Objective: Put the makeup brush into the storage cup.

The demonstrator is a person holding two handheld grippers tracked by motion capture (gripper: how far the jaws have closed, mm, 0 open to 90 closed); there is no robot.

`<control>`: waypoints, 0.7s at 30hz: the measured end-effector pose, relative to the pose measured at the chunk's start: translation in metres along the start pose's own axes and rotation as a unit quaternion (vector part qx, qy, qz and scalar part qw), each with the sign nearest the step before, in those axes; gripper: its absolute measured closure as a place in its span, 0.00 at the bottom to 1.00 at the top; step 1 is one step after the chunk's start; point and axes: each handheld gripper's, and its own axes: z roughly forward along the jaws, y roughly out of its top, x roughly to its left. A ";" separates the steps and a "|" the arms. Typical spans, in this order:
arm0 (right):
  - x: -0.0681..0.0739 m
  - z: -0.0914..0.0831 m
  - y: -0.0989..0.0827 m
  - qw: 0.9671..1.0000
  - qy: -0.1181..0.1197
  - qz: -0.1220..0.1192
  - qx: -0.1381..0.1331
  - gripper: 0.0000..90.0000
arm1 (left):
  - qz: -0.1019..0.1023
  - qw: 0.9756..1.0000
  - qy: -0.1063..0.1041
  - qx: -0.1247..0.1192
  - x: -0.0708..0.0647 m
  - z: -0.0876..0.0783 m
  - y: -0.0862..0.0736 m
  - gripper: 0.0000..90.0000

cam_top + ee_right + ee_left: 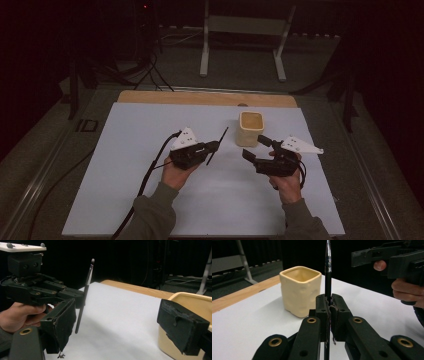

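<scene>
The room is dark, with a pale metal frame (243,30) standing on the floor beyond the far edge of the tabletop (150,200). The tabletop is covered by a white sheet, and a strip of bare wood shows along its far side.

A cream, square-sided cup (250,128) stands upright on the sheet, right of the middle and toward the far edge. In the left gripper view the same cup (300,290) has rounded corners and an open top, and it sits just beyond and to the left of the jaws.

The left tool (212,146) is held above the sheet by the person's left hand (175,173), near the middle of the tabletop. Its jaws are clenched on a thin black brush (217,145), gripping the handle partway along. In the left gripper view the brush (328,277) rises straight between the closed jaws, its metal ferrule above them and the handle running down below them. In the right gripper view the brush (85,296) stands nearly upright, slightly tilted, with its small rounded tip uppermost and its lower end clear of the sheet.

The right tool (255,148) is held by the right hand (290,185) just beside the cup, on its near right side. Its jaws stand wide apart and grip nothing. In the right gripper view one jaw sits in front of the cup's wall (172,345); whether it touches cannot be told.
</scene>
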 end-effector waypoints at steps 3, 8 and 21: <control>0.000 0.001 0.000 1.000 0.000 -0.001 0.001 0.17 | 0.002 1.000 -0.008 -0.002 -0.003 0.003 0.001 0.96; 0.001 0.001 0.000 1.000 0.004 0.002 0.002 0.19 | 0.006 1.000 -0.015 -0.001 -0.009 0.007 0.002 0.96; 0.004 0.004 -0.001 1.000 0.010 0.004 0.005 0.33 | 0.020 0.999 -0.047 0.003 -0.025 0.021 0.003 0.96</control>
